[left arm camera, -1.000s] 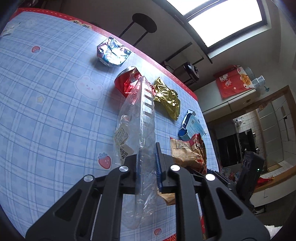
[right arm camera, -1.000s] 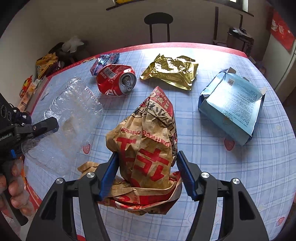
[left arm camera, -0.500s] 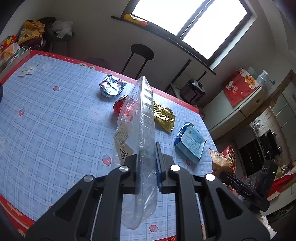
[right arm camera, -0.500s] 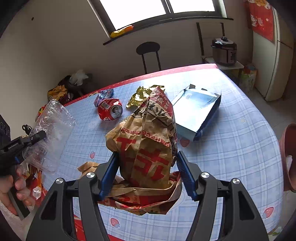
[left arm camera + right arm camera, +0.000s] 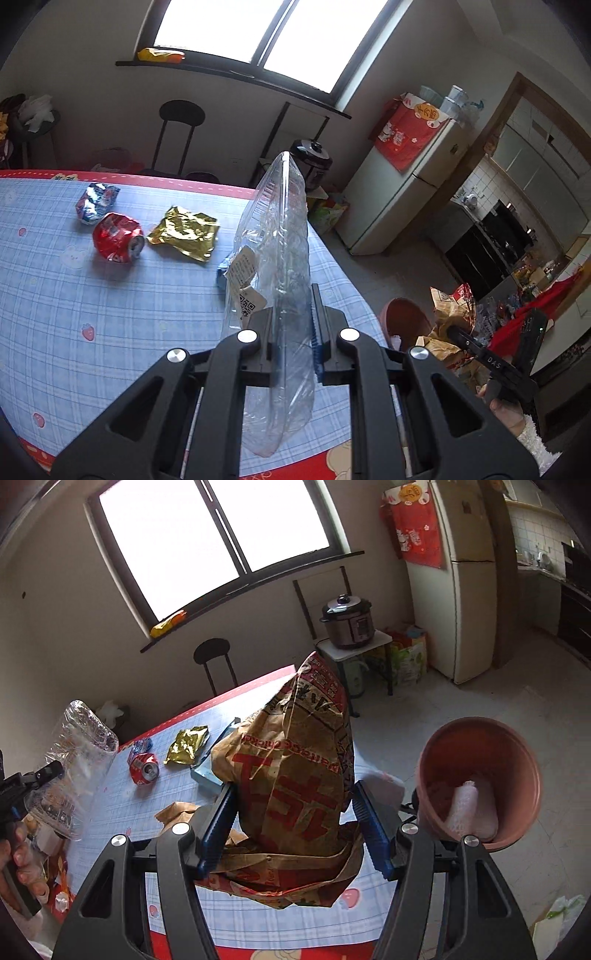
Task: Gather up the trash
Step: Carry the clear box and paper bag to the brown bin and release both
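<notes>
My left gripper point(image 5: 295, 325) is shut on a clear plastic container point(image 5: 277, 258) and holds it upright above the table's right edge. My right gripper point(image 5: 295, 812) is shut on a crumpled brown paper bag point(image 5: 291, 760) with red print, lifted off the table. A pink bin point(image 5: 480, 775) with white trash inside stands on the floor just right of it; it also shows in the left wrist view point(image 5: 404, 319). On the table lie a crushed red can point(image 5: 117, 243), a gold wrapper point(image 5: 184, 232), a blue-silver wrapper point(image 5: 96, 202) and a blue carton point(image 5: 207, 775).
The table has a blue checked cloth point(image 5: 92, 314) with a red border. A black stool point(image 5: 181, 114) stands behind it. A rice cooker point(image 5: 347, 622) on a small stand and a fridge point(image 5: 469, 583) are to the right. Tiled floor lies around the bin.
Both grippers have lifted their loads and swung right, away from the table's middle. The pink bin has come into view beside the right gripper.
</notes>
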Motion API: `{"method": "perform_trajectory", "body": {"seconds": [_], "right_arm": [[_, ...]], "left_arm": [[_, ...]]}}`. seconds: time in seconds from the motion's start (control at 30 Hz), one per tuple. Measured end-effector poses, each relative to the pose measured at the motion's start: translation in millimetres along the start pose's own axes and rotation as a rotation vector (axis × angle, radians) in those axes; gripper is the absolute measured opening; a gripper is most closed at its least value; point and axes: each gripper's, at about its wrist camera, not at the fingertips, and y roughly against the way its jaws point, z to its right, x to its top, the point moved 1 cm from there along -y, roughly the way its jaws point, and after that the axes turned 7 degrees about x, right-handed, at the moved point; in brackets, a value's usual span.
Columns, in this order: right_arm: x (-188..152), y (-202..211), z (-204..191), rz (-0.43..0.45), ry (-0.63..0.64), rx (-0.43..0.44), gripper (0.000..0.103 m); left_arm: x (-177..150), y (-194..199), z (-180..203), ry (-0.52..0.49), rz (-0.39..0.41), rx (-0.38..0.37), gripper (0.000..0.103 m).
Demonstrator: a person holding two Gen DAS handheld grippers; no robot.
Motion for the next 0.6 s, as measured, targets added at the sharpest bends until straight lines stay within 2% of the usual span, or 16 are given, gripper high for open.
{"method": "perform_trajectory", "body": {"seconds": [0.33, 0.47, 0.6], "right_arm": [[9, 106, 117, 0.164, -0.101, -0.206, 0.062], [-3, 144, 151, 0.193, -0.138, -0.284, 0.062], [-20, 174, 182, 0.205, -0.184, -0.353, 0.062]], "left_arm": [[-16, -70, 171, -0.173, -0.081, -0.256, 0.016], [-34, -111, 232, -0.224, -0.153, -0.35, 0.016], [-56, -162, 282, -0.233, -0.266, -0.413, 0.016]]}}
